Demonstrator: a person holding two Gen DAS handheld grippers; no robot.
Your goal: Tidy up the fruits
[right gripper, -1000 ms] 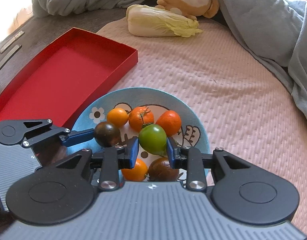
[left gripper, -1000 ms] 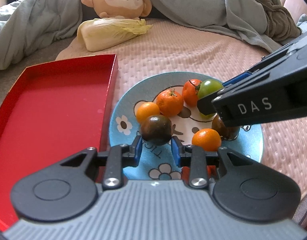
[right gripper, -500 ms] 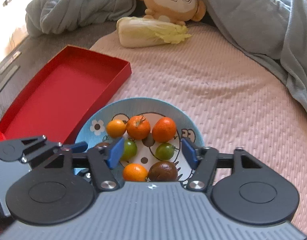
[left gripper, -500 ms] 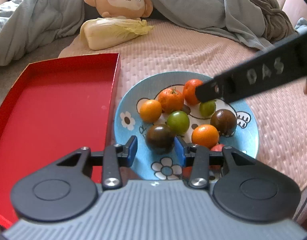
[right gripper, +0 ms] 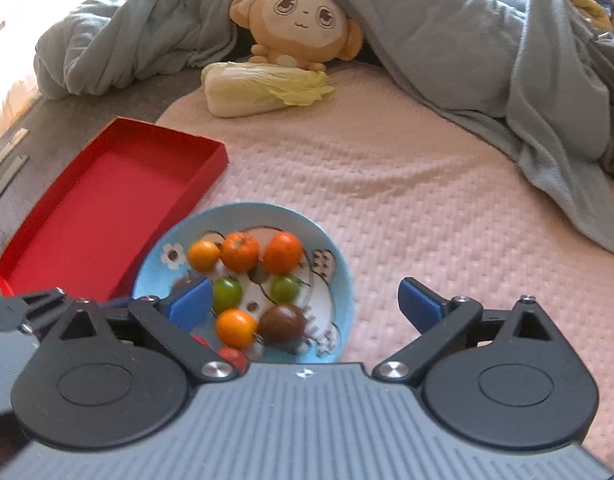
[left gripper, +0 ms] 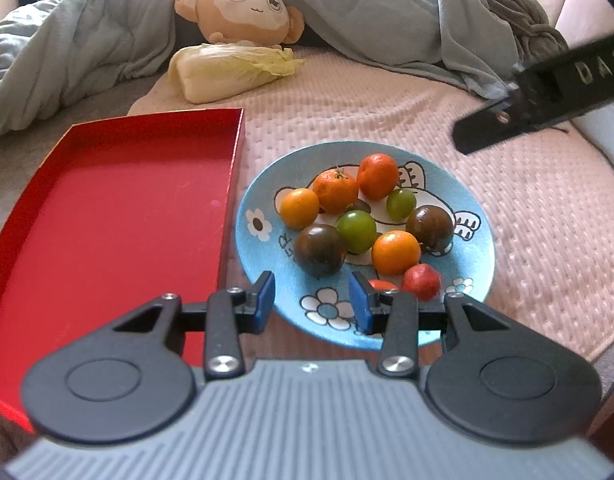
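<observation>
At left in the left wrist view we see 1 red tray (left gripper: pixel 107 220); right of it 1 blue plate (left gripper: pixel 263 268) holds 10 fruits: 4 orange, 2 green, 2 dark, 2 red. Our left gripper (left gripper: pixel 311 300) and right gripper (right gripper: pixel 303 300) both gape, holding nothing.

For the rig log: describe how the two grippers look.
Both match: a ribbed grey body, two black round-lobed linkage arms with silver screws, and blue pads on the fingertips. The left gripper and right gripper share this build. The right one's black side reads "DAS" in white. No cables or sleeves show.
</observation>
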